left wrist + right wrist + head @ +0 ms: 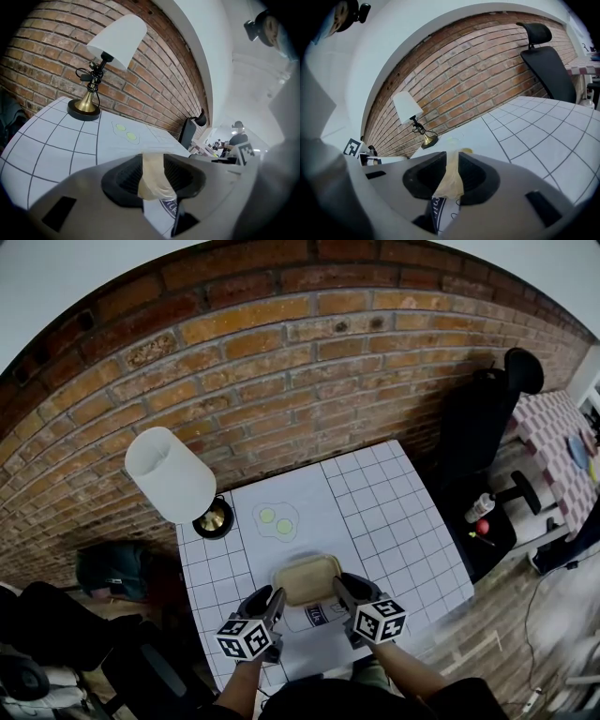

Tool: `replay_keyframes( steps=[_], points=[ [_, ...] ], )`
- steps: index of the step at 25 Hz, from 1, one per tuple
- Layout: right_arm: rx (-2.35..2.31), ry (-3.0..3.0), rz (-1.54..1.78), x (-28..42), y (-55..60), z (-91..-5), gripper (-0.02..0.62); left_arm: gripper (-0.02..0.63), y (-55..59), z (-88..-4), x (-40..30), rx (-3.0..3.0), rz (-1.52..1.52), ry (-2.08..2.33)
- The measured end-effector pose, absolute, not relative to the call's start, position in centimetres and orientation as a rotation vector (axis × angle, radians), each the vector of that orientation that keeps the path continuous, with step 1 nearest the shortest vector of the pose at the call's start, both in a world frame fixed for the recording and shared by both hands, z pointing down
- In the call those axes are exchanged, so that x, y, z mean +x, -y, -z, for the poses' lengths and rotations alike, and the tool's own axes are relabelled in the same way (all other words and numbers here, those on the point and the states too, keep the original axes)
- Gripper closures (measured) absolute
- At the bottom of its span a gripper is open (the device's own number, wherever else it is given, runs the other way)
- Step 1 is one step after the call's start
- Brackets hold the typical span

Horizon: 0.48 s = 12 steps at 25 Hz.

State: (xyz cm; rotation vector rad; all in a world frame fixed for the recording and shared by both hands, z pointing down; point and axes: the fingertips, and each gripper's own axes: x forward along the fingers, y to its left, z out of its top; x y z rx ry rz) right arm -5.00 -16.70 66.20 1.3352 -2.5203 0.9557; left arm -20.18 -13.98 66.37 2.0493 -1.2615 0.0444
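Note:
A shallow beige tray (306, 577) sits near the front of a white paper mat (298, 502) on the grid-patterned table (394, 521). My left gripper (275, 597) is shut on the tray's left rim and my right gripper (342, 586) is shut on its right rim. In the left gripper view the beige rim (151, 176) shows as a thin strip pinched between the dark jaws of the left gripper (153, 183). The right gripper view shows the same: a beige edge (451, 177) clamped in the right gripper (450, 183).
A white-shaded lamp (173, 474) with a brass base (214, 518) stands at the table's back left. A drawing of two fried eggs (276, 519) lies beyond the tray. The brick wall (281, 362) runs behind. A black office chair (487, 418) and a bottle (480, 506) are at the right.

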Motion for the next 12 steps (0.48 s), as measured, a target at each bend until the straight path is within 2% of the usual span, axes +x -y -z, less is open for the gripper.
replay_keyframes(
  steps=[12],
  points=[
    [1.328, 2.618, -0.957, -4.9, 18.0, -62.5, 0.534, 0.520, 15.3, -63.0, -21.2, 2.067, 0.069, 1.324]
  ],
)
